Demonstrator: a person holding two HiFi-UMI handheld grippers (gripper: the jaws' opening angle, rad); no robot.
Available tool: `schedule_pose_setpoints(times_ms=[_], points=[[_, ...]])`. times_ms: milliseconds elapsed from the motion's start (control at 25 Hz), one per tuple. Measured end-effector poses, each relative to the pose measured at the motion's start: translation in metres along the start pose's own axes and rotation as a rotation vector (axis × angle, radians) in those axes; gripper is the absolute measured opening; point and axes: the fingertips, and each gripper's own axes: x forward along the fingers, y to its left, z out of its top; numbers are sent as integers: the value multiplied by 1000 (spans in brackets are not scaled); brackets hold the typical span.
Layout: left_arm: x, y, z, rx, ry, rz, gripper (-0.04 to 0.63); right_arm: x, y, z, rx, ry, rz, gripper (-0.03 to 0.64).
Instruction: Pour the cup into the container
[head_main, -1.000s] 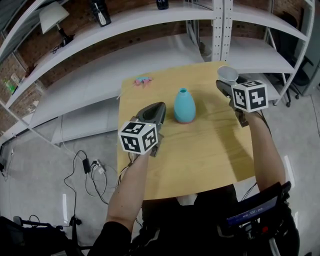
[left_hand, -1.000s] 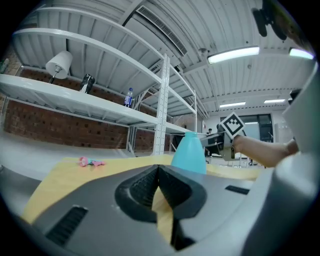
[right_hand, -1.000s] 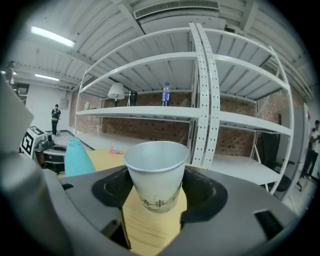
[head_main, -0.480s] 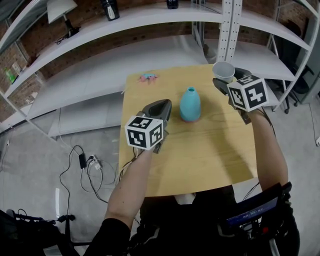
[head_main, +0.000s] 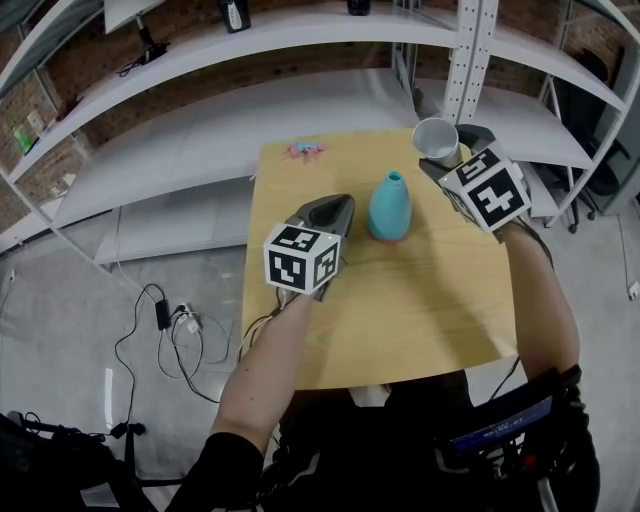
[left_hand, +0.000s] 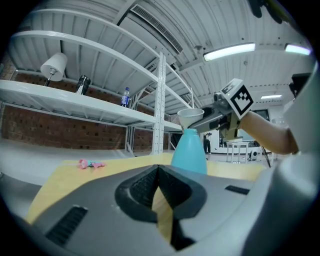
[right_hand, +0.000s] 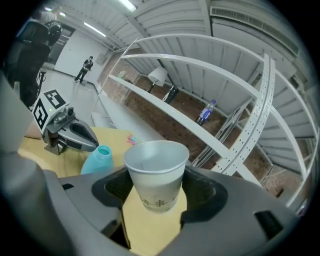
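Observation:
A teal narrow-necked container (head_main: 389, 205) stands upright on the wooden table (head_main: 400, 320); it also shows as a teal container (left_hand: 189, 151) in the left gripper view and a teal container (right_hand: 98, 159) in the right gripper view. My right gripper (head_main: 443, 159) is shut on a white paper cup (head_main: 435, 139), held in the air to the right of and above the container's neck; the cup (right_hand: 156, 172) sits between the jaws, slightly tilted. My left gripper (head_main: 336, 212) is shut on nothing, just left of the container.
A small pink and blue object (head_main: 303, 150) lies at the table's far left corner. White shelving (head_main: 300, 40) with a post (head_main: 468, 60) runs behind the table. Cables (head_main: 175, 320) lie on the floor at the left.
The right gripper has carried the cup a little left toward the container's neck and tilted. The left gripper has shifted slightly toward the container.

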Motion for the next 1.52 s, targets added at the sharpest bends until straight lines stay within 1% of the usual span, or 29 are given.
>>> schedule_pose_setpoints(times_ms=[240, 360, 560, 1040, 1520], points=[[1, -1, -1, 3, 3, -6, -5, 0, 12, 9, -158, 37, -30, 305], [2, 0, -1, 4, 3, -5, -5, 1, 15, 11, -199, 47, -33, 305], [2, -1, 0, 4, 3, -7, -5, 3, 17, 12, -306, 78, -66, 305], [3, 0, 0, 4, 5, -12, -5, 2, 24, 16, -417, 103, -92, 305], [2, 0, 0, 2, 5, -9, -5, 3, 31, 14, -470, 115, -83, 305]])
